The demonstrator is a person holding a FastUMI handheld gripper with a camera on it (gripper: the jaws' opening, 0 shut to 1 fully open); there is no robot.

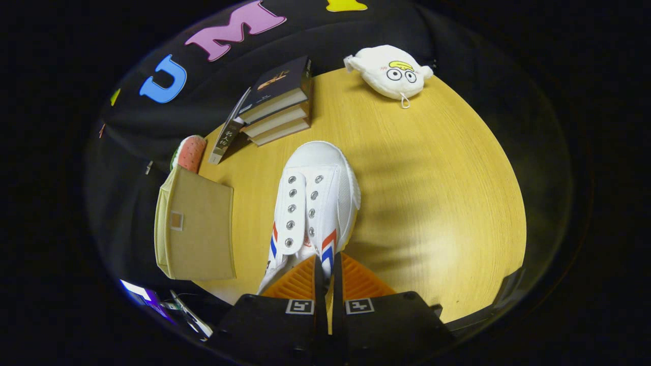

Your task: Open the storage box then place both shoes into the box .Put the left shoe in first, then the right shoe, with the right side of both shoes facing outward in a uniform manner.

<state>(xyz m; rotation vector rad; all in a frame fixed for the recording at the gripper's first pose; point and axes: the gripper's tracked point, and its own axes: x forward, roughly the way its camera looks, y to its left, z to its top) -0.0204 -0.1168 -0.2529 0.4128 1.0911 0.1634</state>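
One white canvas shoe (318, 203), likely light and floppy, hangs toe toward 12 o'clock, heel collar (firmest hold) pinched by gripper (325, 267).

White shoe (315, 203) with red and blue side stripes and silver eyelets. Beige storage box (196, 229); yellow wood-grain worktop (432, 193). White plush toy (389, 71) with a yellow mark; dark-covered books (277, 101).

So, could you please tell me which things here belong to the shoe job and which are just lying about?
Job:
- white shoe, its heel edge pinched between the gripper's nearly closed fingers
- beige storage box, beside the shoe

Lying about:
- stack of books
- white plush toy
- strawberry-like plush behind the box
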